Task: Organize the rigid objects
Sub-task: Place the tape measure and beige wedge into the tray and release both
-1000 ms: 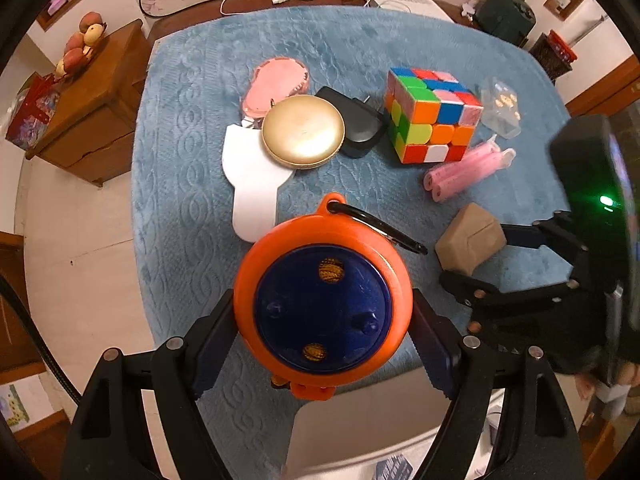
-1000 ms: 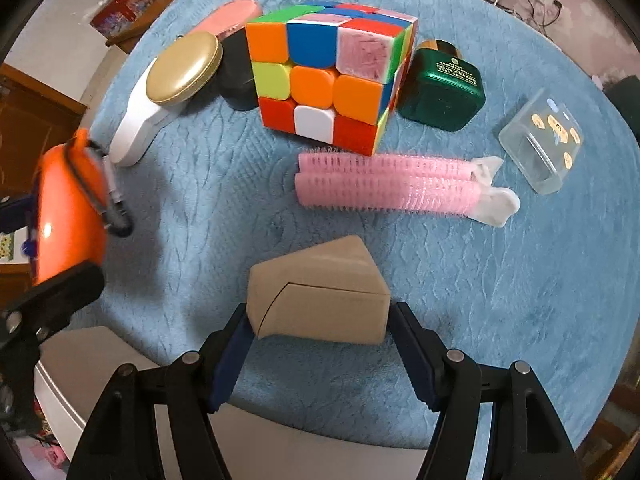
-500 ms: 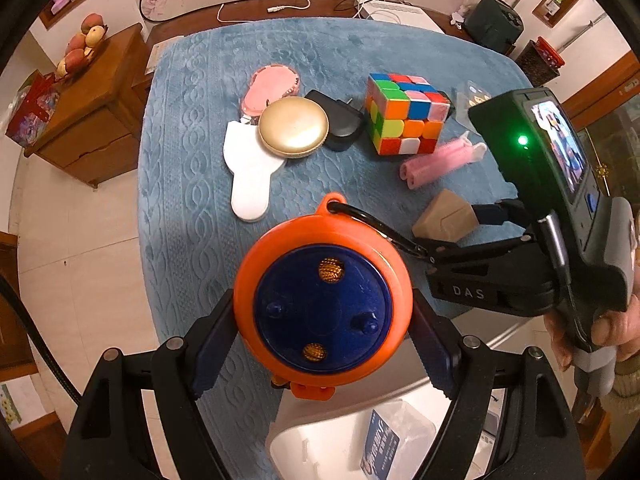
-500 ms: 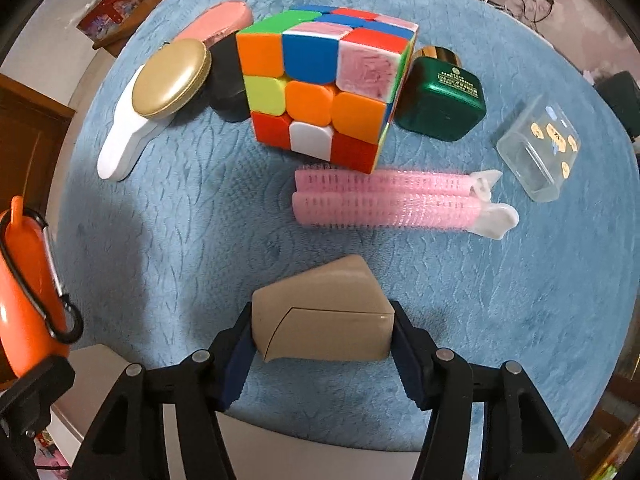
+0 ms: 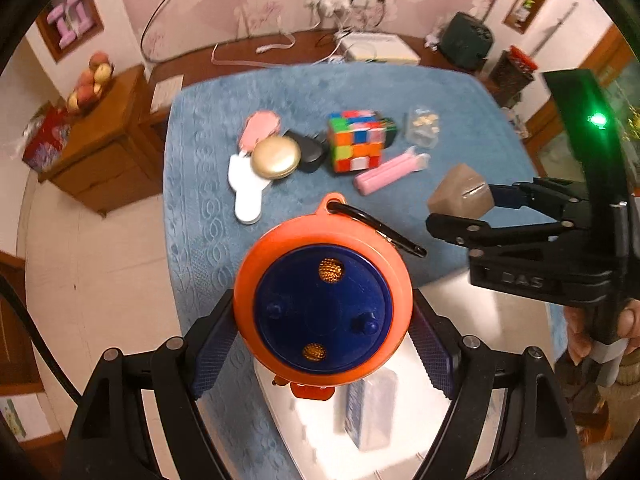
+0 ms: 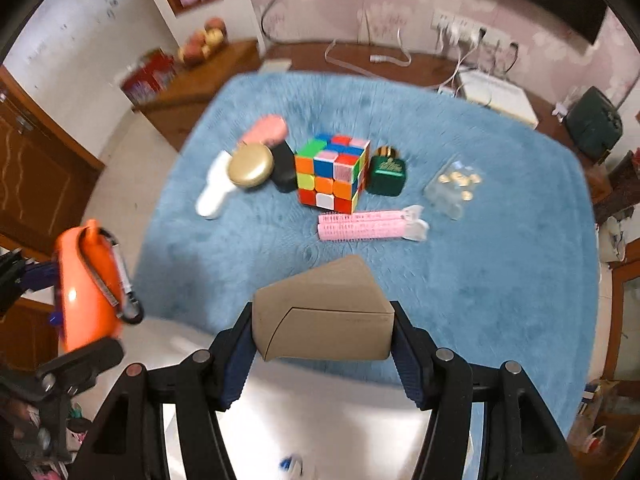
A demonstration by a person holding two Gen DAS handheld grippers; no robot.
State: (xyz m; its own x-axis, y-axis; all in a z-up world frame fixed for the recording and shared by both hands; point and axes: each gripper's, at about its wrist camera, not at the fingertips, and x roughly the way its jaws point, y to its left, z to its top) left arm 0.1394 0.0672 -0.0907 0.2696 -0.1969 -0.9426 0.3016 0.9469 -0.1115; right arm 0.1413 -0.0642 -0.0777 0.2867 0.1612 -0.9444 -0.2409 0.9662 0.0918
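Left wrist view: left gripper (image 5: 322,340) sat clamped on the orange-and-blue round case (image 5: 323,309), frame centre.
Change: both cameras had pulled up and back; the blue mat (image 5: 208,208) shrank toward mid-frame, the white bin (image 5: 400,420) widened at the bottom.
Right side of frame: right gripper (image 5: 452,206) carried the tan wedge box (image 5: 460,196) off the mat.
Right wrist view: jaws were tight on the tan wedge box (image 6: 324,316), lower centre, above the bin's white rim (image 6: 192,344).
Left edge: orange case (image 6: 86,288) hung over the bin's near corner.
Still on mat: puzzle cube (image 6: 332,172), pink roller clip (image 6: 368,226), gold compact (image 6: 251,168), green bottle (image 6: 387,176).
Meaning: both picks looked done; drop into the bin likely next, neither released yet.
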